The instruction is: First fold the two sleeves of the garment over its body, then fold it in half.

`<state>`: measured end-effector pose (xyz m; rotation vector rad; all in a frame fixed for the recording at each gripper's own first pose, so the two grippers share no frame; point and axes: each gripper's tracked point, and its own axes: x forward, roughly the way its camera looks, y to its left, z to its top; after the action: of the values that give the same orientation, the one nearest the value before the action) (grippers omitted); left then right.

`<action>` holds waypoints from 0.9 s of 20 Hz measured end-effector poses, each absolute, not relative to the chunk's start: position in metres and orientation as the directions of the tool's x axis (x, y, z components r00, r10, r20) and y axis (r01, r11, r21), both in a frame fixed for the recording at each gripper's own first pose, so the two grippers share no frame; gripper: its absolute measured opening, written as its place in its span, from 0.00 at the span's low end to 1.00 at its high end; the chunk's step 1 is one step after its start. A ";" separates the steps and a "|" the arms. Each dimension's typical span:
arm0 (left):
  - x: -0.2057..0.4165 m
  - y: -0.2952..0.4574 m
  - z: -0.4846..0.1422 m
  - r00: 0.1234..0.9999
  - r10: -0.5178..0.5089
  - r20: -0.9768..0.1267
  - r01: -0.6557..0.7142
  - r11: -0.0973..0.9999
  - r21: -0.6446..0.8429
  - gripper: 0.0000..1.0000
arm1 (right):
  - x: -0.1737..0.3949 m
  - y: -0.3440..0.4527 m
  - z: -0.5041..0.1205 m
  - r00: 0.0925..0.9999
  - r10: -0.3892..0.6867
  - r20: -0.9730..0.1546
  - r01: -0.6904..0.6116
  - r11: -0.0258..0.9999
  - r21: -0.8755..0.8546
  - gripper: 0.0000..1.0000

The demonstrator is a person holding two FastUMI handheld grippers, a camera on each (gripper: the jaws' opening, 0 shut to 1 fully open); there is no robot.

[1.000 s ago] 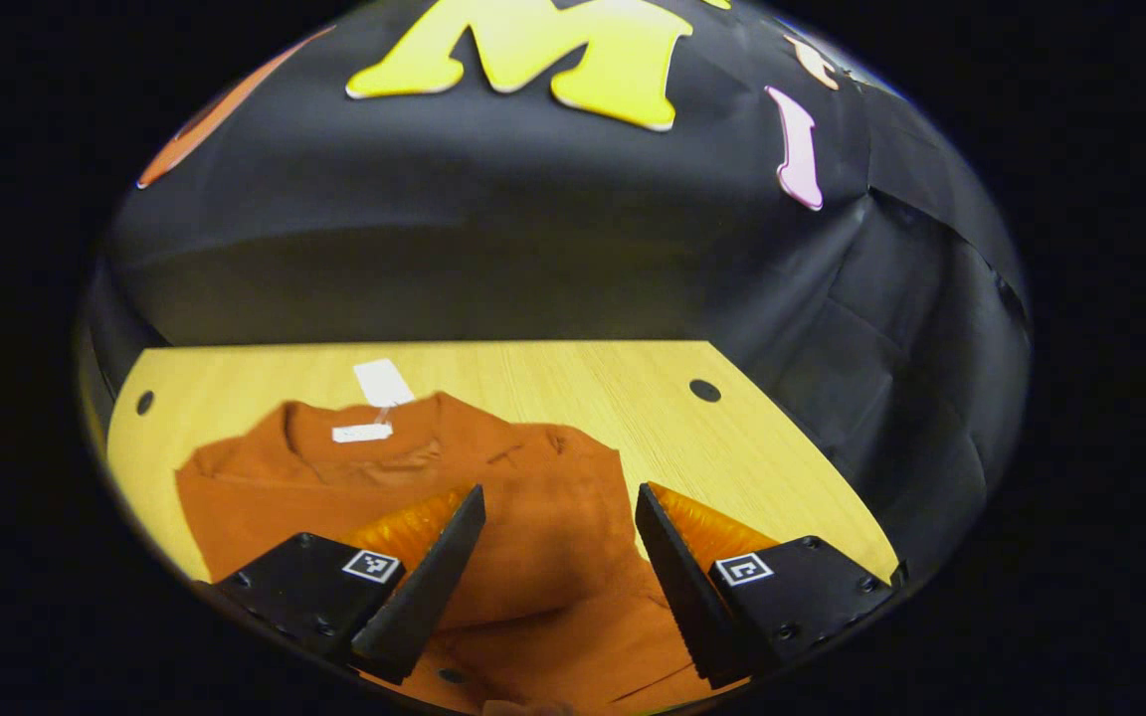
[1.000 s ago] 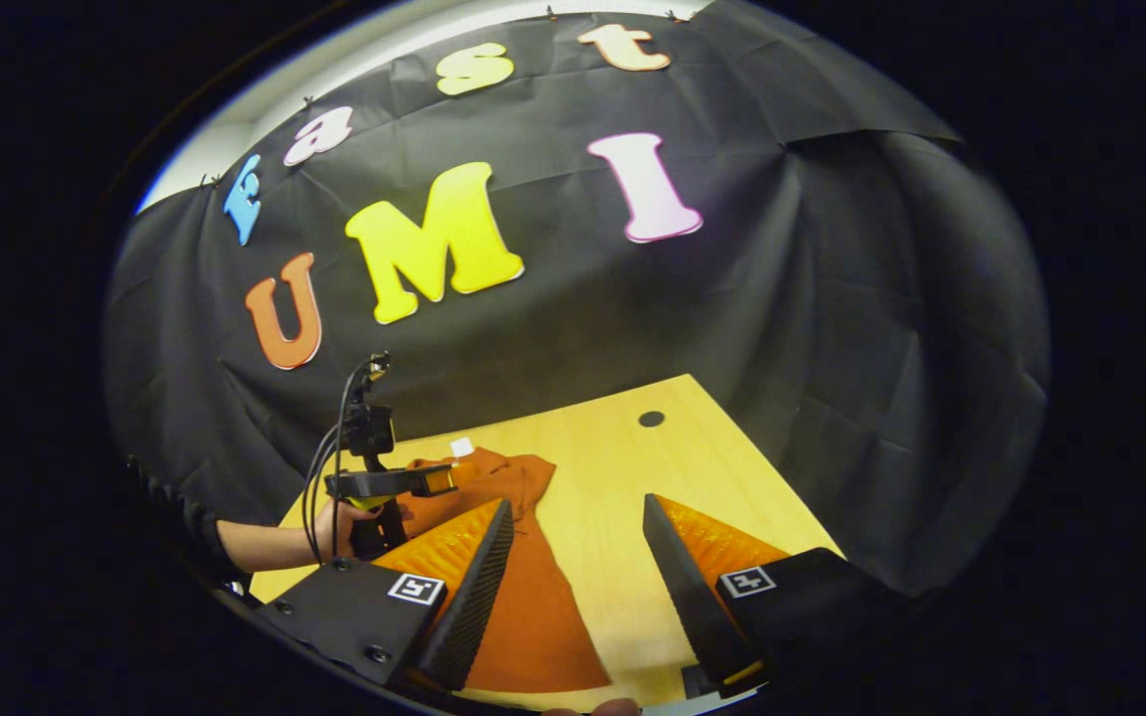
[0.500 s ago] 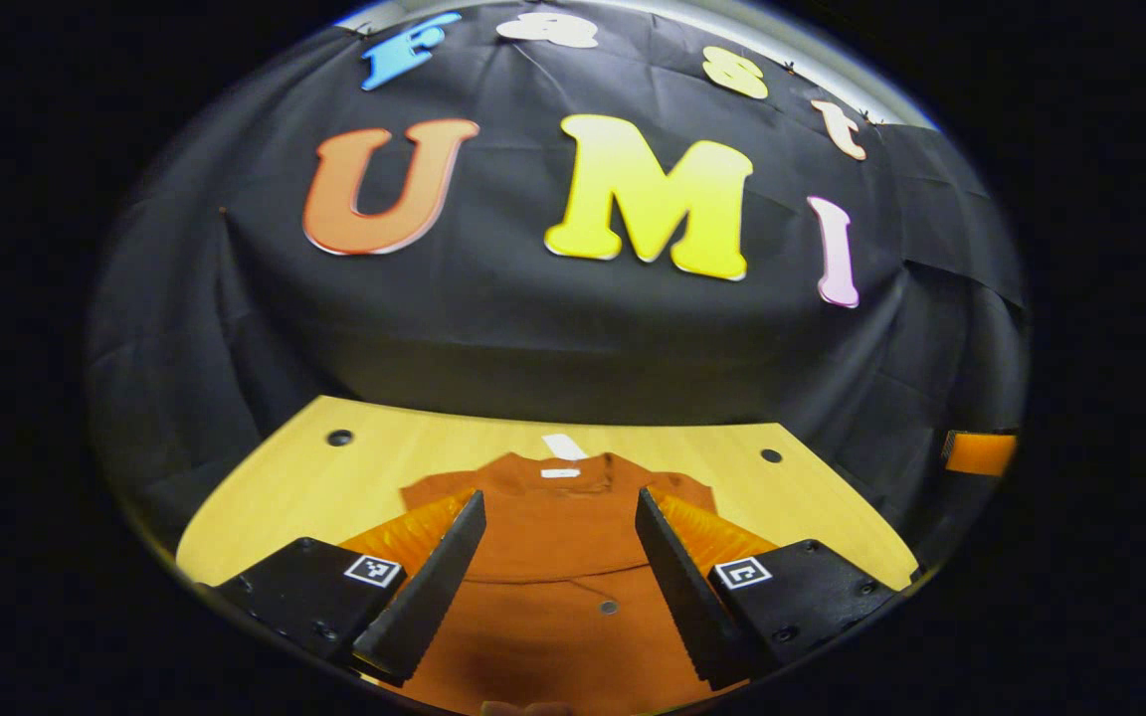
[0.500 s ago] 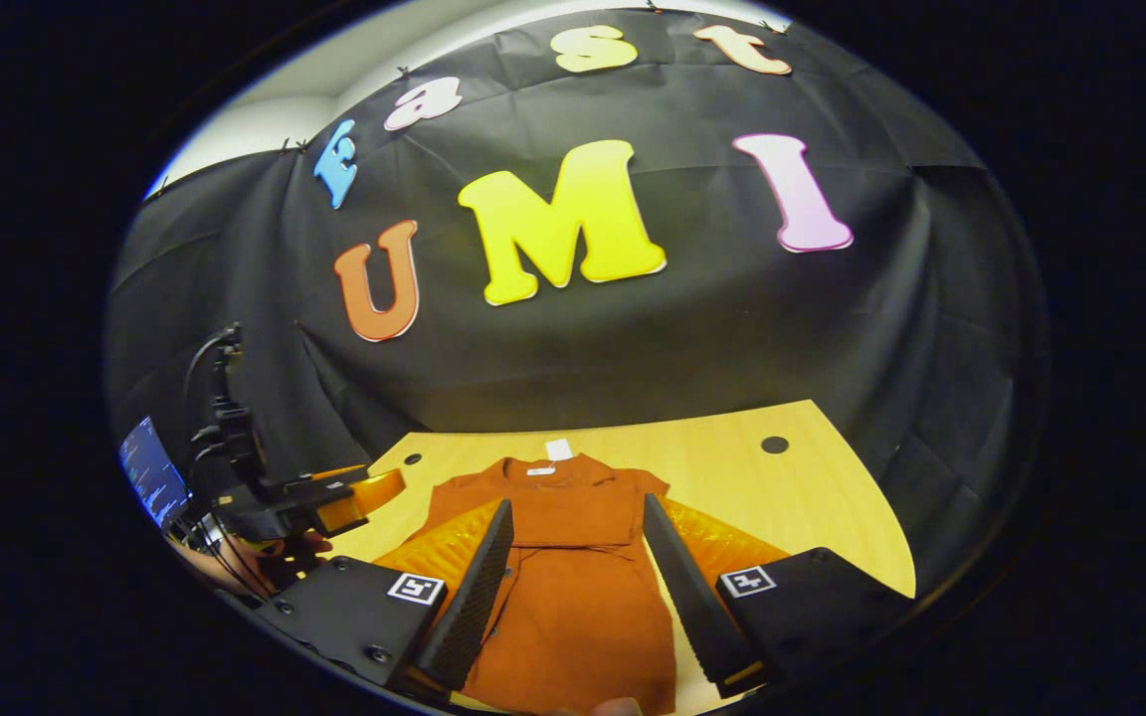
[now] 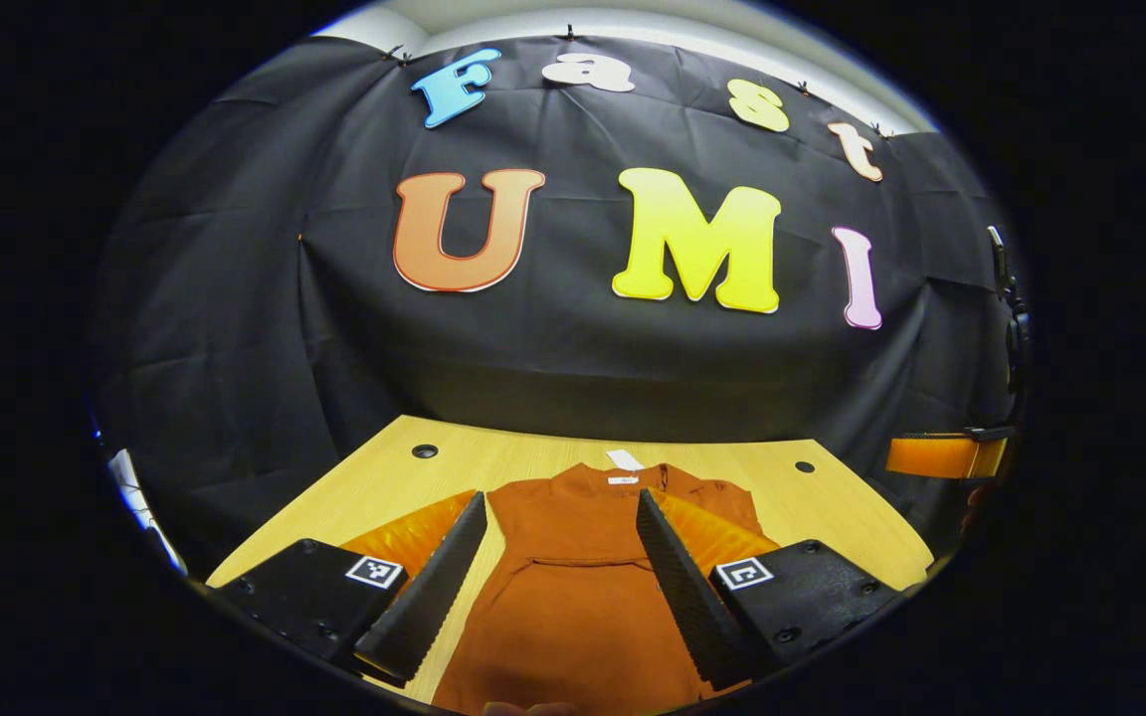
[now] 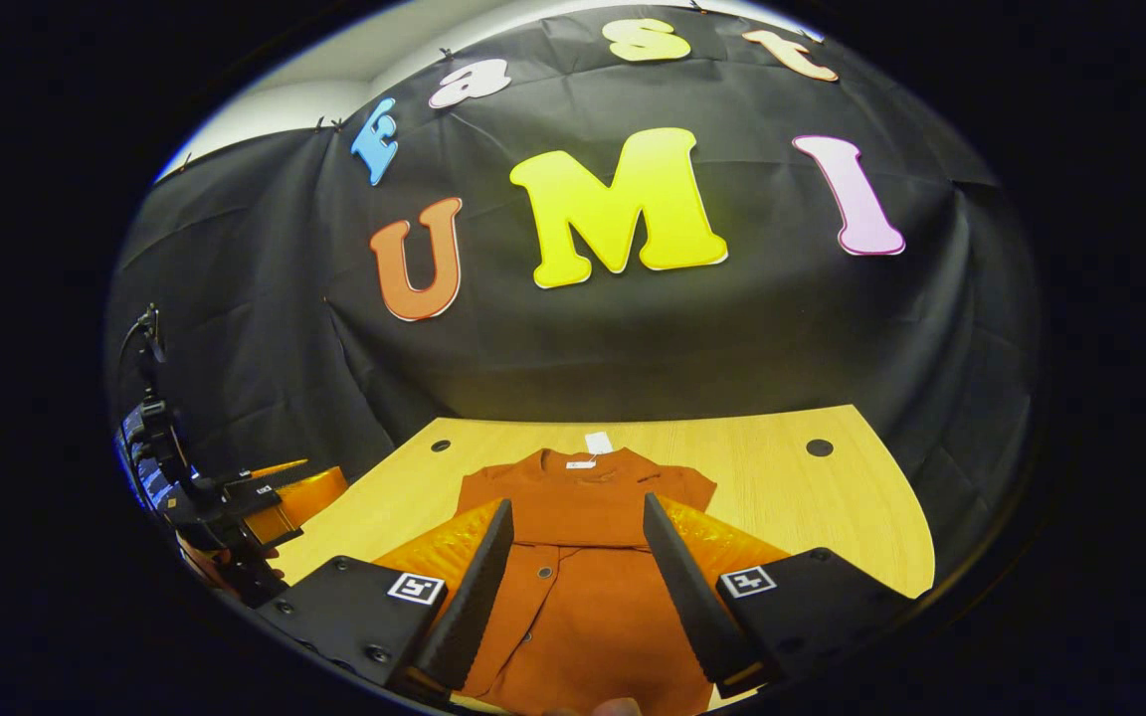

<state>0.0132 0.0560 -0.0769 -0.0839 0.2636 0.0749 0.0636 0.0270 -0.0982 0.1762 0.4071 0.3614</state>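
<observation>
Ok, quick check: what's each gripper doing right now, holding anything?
Left gripper: open, holding nothing, above the garment.
Right gripper: open, holding nothing, above the garment.

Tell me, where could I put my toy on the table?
Bare wood lies right of the shirt, out toward the table edge by the dark hole. More lies on its left, near the other hole. The middle is crowded: the shirt covers it, under both open grippers.

Garment (image 6: pixel 583 557) plain rust orange, small dark buttons, white tag (image 6: pixel 598 443) at collar. Table (image 6: pixel 832 507) pale yellow wood grain, dark round holes. Screen (image 6: pixel 132 467) at edge possibly bluish.
</observation>
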 end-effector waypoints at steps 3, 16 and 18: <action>-0.002 0.058 -0.107 0.939 -0.001 -0.345 -0.049 0.990 -0.136 0.98 | 0.055 0.006 -0.117 0.845 0.358 -0.397 -0.298 0.932 0.206 0.86; -0.173 0.122 -0.302 0.591 -0.214 -0.778 -0.095 0.939 -0.330 0.99 | -0.067 -0.138 -0.299 0.634 0.152 -0.759 -0.036 0.985 0.168 0.86; -0.182 0.120 -0.309 0.569 -0.238 -0.787 -0.108 0.927 -0.358 0.99 | -0.079 -0.137 -0.316 0.602 0.143 -0.785 -0.027 0.987 0.158 0.87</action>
<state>-0.1823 0.1197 -0.3090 -0.3914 0.9696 -0.0785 -0.0793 -0.1367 -0.3163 0.1348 0.9197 0.0987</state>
